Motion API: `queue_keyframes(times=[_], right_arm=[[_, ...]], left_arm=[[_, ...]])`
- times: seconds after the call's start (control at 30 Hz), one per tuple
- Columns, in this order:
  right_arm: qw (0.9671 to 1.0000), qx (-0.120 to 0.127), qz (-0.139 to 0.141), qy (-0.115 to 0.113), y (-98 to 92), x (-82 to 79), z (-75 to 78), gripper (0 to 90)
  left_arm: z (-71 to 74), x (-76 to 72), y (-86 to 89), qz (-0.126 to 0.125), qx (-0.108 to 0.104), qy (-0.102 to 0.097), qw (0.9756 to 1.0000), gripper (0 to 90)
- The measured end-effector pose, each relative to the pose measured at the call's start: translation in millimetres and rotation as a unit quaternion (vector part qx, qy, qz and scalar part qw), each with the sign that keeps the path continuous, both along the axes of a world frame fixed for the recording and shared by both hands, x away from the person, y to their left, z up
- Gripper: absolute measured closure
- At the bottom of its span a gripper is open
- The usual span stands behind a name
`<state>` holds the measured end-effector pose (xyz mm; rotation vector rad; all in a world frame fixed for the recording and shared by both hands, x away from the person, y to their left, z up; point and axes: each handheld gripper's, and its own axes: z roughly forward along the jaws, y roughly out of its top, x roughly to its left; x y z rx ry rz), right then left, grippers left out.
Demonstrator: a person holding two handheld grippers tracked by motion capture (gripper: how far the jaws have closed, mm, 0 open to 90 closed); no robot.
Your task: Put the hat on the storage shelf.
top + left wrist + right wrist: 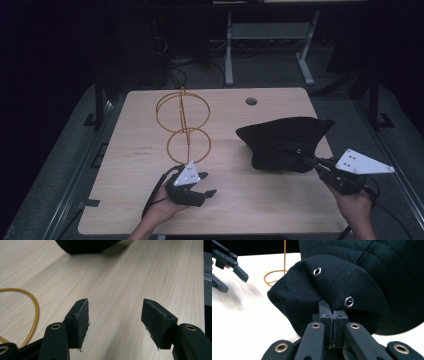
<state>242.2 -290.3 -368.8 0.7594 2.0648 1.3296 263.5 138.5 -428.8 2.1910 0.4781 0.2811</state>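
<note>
A black fabric hat [280, 140] lies on the right part of the wooden table [260, 205]. My right gripper [303, 158] comes in from the right and is shut on the hat's near side; in the right gripper view the jaws [332, 315] pinch the cloth [342, 282] just below two metal eyelets, and that side is raised off the table. An orange wire stand [183, 122] of stacked rings rises left of centre. My left gripper [208, 184] hovers low by the stand's base ring, open, with bare table between its pads [115, 315]. The hat's edge [85, 246] lies ahead of it.
A round cable hole [251, 101] sits near the table's far edge. A grey desk frame [270, 45] and cables stand on the dark floor beyond. The stand's base ring [35, 310] curves just left of my left jaws.
</note>
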Motion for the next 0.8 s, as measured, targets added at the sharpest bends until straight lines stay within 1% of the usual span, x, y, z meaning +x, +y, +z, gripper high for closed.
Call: queue_keyframes(times=[0.13, 0.2, 0.23, 0.27, 0.33, 0.37, 0.6, 0.67, 0.77, 0.8], right_arm=[[0.9999, -0.007, 0.004, -0.008, 2.9, 6.0, 12.5, 88.5], [0.9998, -0.012, 0.007, -0.011, 4.0, 9.5, 17.4, 88.5], [0.9998, -0.012, 0.007, -0.011, 4.0, 9.5, 17.4, 88.5], [0.9997, -0.017, 0.009, -0.014, 5.9, 12.6, 22.1, 88.5], [0.9997, -0.02, 0.01, -0.014, 7.5, 14.6, 25.3, 88.5], [0.9996, -0.021, 0.011, -0.016, 8.2, 15.8, 27.0, 88.5], [0.9995, -0.018, 0.012, -0.024, 8.4, 20.7, 34.5, 88.5], [0.9993, -0.021, 0.013, -0.027, 8.7, 21.7, 35.9, 88.5], [0.9991, -0.026, 0.016, -0.028, 9.8, 22.7, 39.2, 88.5], [0.999, -0.027, 0.016, -0.031, 10.4, 23.3, 41.0, 88.5]], left_arm=[[-4.6, 0.0, 1.9, 0.0, 0.007, 0.002, 1.0, 38.4], [-5.6, 0.0, 2.2, 0.002, 0.004, 0.005, 1.0, 38.3], [-5.6, 0.0, 2.2, 0.002, 0.004, 0.005, 1.0, 38.3], [-6.1, 0.6, 2.3, 0.003, 0.004, 0.004, 1.0, 38.2], [-6.7, 0.9, 2.2, 0.004, 0.002, 0.008, 1.0, 38.1], [-7.1, 1.1, 2.3, 0.003, 0.005, 0.007, 1.0, 38.1], [-9.0, 1.7, 1.9, 0.002, 0.006, 0.008, 0.9999, 38.1], [-8.9, 2.3, 2.1, 0.001, 0.009, 0.007, 0.9999, 38.1], [-10.1, 1.9, 1.0, 0.002, 0.004, 0.011, 0.9999, 38.1], [-10.1, 2.1, 1.1, 0.001, 0.006, 0.01, 0.9999, 38.1]])
